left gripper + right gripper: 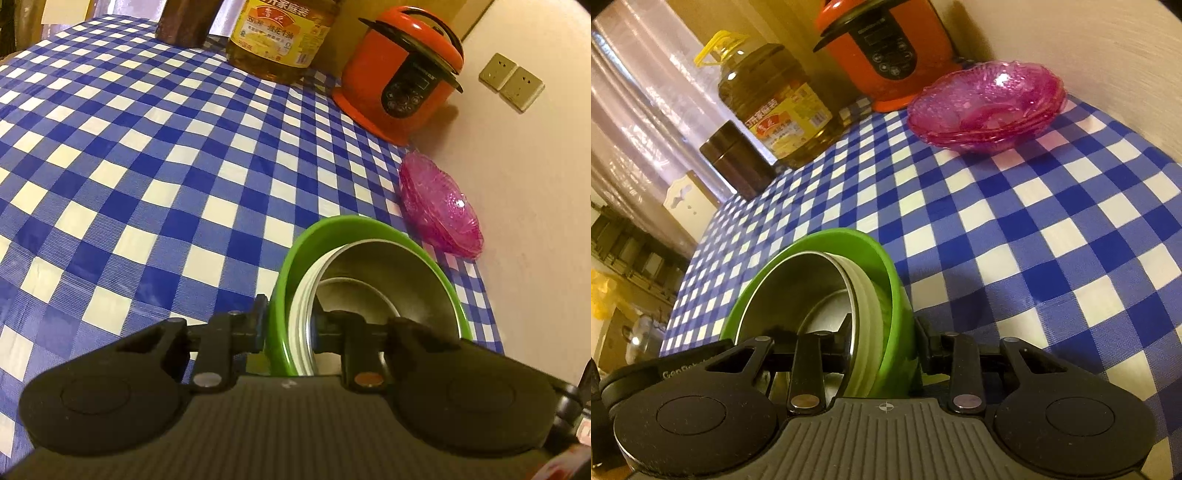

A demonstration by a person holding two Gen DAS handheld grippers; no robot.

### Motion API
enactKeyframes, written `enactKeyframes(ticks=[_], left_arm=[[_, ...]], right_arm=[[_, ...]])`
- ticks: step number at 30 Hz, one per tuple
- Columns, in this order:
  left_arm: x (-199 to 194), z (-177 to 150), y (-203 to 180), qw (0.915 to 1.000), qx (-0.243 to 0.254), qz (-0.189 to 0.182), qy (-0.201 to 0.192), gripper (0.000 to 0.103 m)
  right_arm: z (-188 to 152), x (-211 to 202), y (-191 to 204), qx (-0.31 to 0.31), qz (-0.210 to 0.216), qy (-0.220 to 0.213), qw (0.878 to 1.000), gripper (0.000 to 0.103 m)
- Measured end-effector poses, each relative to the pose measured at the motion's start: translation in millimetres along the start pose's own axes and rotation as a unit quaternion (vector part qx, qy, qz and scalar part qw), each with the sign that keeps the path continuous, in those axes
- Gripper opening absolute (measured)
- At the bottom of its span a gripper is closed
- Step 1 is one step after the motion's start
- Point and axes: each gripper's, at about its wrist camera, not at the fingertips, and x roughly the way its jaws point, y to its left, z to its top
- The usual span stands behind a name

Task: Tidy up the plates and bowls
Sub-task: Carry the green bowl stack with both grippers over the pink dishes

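Both the left hand-held gripper (288, 325) and right hand-held gripper (882, 343) are clenched on opposite rim sides of the green plastic bowl (284, 266) nesting a steel bowl (399, 273). It is held above the counter (147, 166), with the stacked pink glass bowls (986, 107) lying ahead, beside the orange rice cooker (886, 48).

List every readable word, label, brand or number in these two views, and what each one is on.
"GenRobot", partly cut off: embossed on the right gripper body.
Chinese characters on the oil bottle yellow label: too blurred to read surely.
Brand line and button markings on the orange rice cooker panel: too small to read.
Bowls, tablecloth, wall sockets: no text.
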Motion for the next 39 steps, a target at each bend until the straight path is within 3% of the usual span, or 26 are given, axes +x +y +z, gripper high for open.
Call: enactKeyframes(ticks=[14, 27, 39], left_arm=[[2, 15, -45, 0.9994, 0.025, -0.021, 0.006, 0.019], [23, 67, -107, 0.9956, 0.063, -0.069, 0.005, 0.019], [68, 112, -153, 0.9925, 0.090, -0.082, 0.014, 0.019]], right_arm=[[22, -28, -14, 0.033, -0.021, -0.022, 0.999, 0.032], [88, -54, -29, 0.062, -0.045, -0.060, 0.995, 0.032], [141, -39, -51, 0.082, -0.050, -0.083, 0.992, 0.032]])
